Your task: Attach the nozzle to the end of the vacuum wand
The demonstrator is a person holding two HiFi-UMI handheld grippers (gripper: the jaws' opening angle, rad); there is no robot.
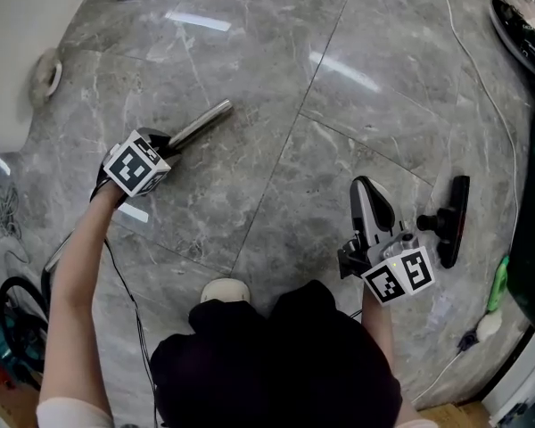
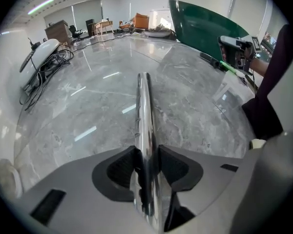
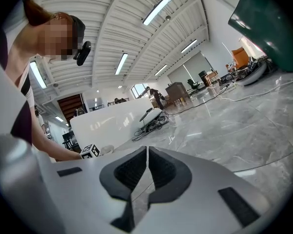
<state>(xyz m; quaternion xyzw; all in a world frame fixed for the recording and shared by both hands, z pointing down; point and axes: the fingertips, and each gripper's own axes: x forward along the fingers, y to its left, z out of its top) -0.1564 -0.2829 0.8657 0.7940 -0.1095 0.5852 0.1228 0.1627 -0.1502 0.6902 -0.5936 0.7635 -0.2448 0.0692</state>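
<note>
Chrome, stiff and likely slippery, the vacuum wand (image 1: pixel 205 121) is pinched by the left tool (image 2: pixel 146 161) just behind its free end, a sound hold; the right tool (image 3: pixel 146 165) is pressed together, empty.

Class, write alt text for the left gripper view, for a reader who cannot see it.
The left gripper has its jaws closed on a shiny metal vacuum wand, which runs straight ahead over a grey marble floor. A tangle of cables lies at the far left.
</note>
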